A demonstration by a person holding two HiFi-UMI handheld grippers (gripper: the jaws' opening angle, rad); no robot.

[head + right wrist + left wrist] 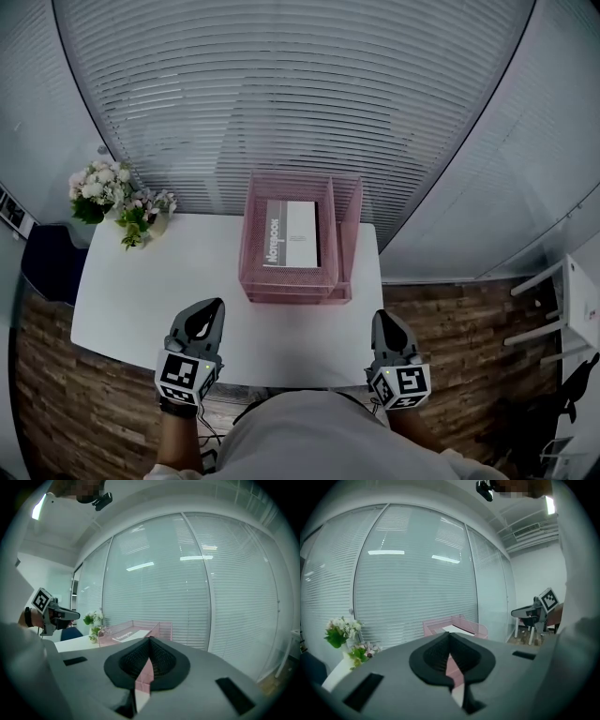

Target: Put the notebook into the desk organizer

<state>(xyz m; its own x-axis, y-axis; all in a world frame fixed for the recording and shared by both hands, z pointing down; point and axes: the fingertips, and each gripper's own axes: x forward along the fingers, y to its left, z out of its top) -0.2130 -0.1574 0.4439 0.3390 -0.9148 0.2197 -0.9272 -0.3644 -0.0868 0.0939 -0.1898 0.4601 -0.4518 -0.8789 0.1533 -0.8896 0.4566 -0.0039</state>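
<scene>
My left gripper and right gripper hang over the white table's near edge, both pinched shut on nothing. At the far edge the notebook lies flat in the pink mesh desk organizer. I judge the job done, and next I only need to draw back
</scene>
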